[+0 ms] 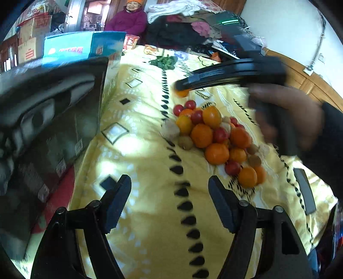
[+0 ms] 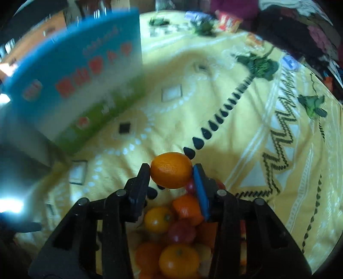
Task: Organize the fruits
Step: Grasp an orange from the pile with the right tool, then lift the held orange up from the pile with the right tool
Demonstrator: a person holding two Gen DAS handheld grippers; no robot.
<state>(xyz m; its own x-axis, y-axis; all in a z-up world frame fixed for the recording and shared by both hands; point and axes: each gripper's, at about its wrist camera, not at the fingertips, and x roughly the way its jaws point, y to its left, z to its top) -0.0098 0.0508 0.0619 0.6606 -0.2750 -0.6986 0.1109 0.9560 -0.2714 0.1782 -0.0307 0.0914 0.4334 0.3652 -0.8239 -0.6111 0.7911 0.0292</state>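
A pile of fruit (image 1: 214, 135) lies on a yellow patterned blanket (image 1: 150, 150): oranges, small red tomatoes and several brown kiwis. My left gripper (image 1: 169, 206) hovers open over bare blanket in front of the pile, nothing between its fingers. In the right wrist view my right gripper (image 2: 171, 173) is shut on a small orange (image 2: 171, 170), held above the pile (image 2: 178, 236). The left wrist view shows that same orange (image 1: 182, 92) at the tip of the right gripper (image 1: 182, 87), beyond the pile, with a person's hand (image 1: 285, 115) on the handle.
A blue and green printed box (image 2: 79, 70) stands on the blanket at the left, also seen as the blue box (image 1: 83, 46). A dark carton (image 1: 53, 111) stands beside it. A person in a purple jacket (image 1: 128, 19) sits behind. Clothes (image 1: 182, 25) are heaped at the back.
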